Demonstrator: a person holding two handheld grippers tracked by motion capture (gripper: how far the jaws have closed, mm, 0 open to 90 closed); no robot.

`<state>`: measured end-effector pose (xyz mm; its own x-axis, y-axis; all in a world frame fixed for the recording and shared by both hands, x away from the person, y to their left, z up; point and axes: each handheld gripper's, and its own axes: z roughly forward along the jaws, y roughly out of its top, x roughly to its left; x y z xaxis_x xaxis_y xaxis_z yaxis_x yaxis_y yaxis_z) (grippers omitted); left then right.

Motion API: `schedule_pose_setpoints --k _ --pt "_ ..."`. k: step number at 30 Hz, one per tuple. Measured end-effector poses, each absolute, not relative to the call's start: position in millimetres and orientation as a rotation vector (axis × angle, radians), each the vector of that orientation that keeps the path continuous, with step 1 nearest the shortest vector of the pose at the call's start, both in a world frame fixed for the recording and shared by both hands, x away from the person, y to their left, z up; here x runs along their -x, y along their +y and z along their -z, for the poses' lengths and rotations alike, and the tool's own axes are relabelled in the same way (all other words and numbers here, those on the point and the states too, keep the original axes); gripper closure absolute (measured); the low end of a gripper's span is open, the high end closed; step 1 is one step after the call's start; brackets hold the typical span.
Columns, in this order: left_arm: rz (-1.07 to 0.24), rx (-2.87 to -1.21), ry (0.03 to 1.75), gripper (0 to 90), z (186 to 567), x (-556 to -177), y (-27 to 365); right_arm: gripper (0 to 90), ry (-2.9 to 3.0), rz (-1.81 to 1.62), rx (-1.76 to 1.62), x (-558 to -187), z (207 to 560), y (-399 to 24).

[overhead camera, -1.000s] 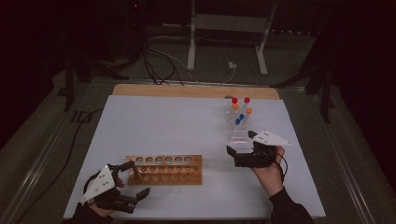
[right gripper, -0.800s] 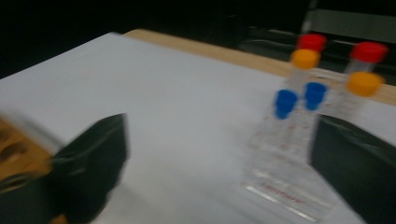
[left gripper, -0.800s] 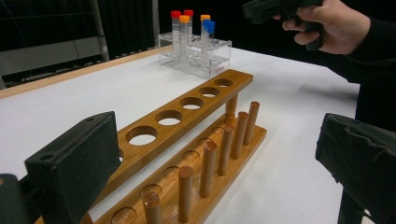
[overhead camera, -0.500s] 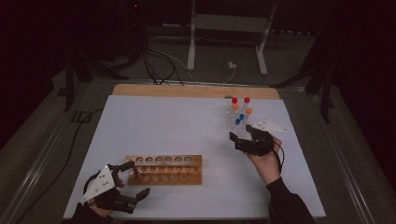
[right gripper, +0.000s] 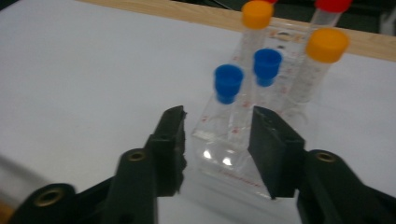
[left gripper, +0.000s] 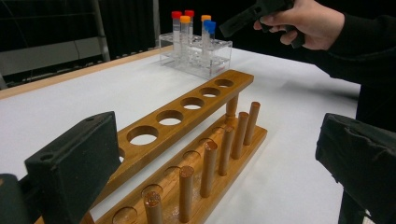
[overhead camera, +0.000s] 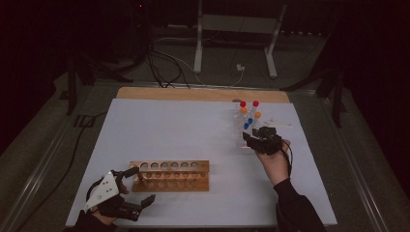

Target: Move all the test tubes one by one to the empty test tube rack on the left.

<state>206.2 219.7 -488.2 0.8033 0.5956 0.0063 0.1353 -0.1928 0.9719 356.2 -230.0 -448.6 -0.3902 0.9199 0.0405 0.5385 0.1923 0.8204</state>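
The clear tube rack (overhead camera: pixel 244 129) stands on the white counter (overhead camera: pixel 183 130), toward its far right part, and serves as the landmark here. It carries 6 capped tubes: 2 red-capped ones (overhead camera: pixel 242 104) at its far end, 2 orange-capped ones (overhead camera: pixel 257 115) in the middle and 2 blue-capped ones (right gripper: pixel 228 82) at its near end.

The right tongs (right gripper: pixel 217 135) sit at the near end of this rack, level with its clear wall. Their jaws have just been closing and now stand partly apart; the near corner of the rack and the lower part of the nearest blue-capped tube lie between them, yet the pads are not pressing on anything that can be seen. In the high view the right tongs (overhead camera: pixel 247 139) appear just on the near right side of the rack.

The wooden rack (overhead camera: pixel 170 175) lies well apart from the clear rack, toward the near left, its holes empty. The left tongs (overhead camera: pixel 143 184) rest at its left end, jaws released and wide, gripping nothing.
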Motion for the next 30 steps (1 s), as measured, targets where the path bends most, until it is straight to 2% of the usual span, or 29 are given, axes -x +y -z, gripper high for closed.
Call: schedule_pose_setpoints --k 10,30 --pt "-0.457 -1.744 0.571 0.6 488.3 -206.2 219.8 68.9 2.056 -1.037 -1.404 -372.0 451.8 -227.8" --pt "-0.456 -1.741 0.567 0.6 488.2 -205.6 220.3 75.2 2.064 -1.021 -1.411 -386.2 460.7 -221.8"
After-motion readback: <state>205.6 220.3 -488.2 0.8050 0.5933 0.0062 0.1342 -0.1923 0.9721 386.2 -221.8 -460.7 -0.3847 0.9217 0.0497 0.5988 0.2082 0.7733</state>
